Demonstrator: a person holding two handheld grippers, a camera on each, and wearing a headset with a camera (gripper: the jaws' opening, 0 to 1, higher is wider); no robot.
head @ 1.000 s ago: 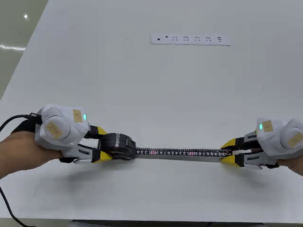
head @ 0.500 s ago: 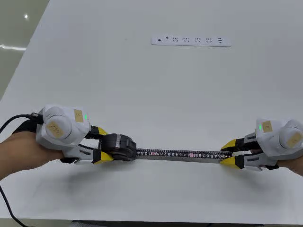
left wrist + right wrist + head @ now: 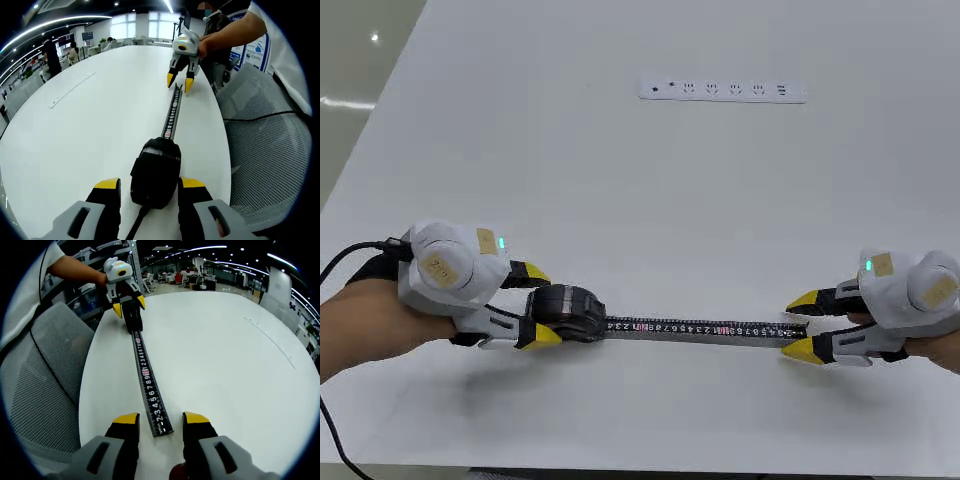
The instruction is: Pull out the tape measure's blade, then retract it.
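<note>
A black tape measure (image 3: 567,311) lies on the white table, its blade (image 3: 705,328) drawn out to the right and flat on the surface. My left gripper (image 3: 538,304) is open around the case (image 3: 155,171), yellow fingertips on either side with a small gap showing. My right gripper (image 3: 800,325) is open too. The blade's end (image 3: 162,429) rests on the table between its spread jaws, untouched. In the left gripper view the blade (image 3: 172,112) runs away to the right gripper (image 3: 180,80); in the right gripper view the blade (image 3: 147,385) leads to the left gripper (image 3: 127,305).
A white power strip (image 3: 723,88) lies flat at the far side of the table. The table's front edge (image 3: 640,466) is close behind both grippers. A grey mesh chair (image 3: 270,130) stands just off that edge. A black cable (image 3: 332,440) trails from the left gripper.
Both grippers' jaws have spread apart. The right one has let go of the blade's end, and the left one has loosened from the case. The blade still lies extended.
</note>
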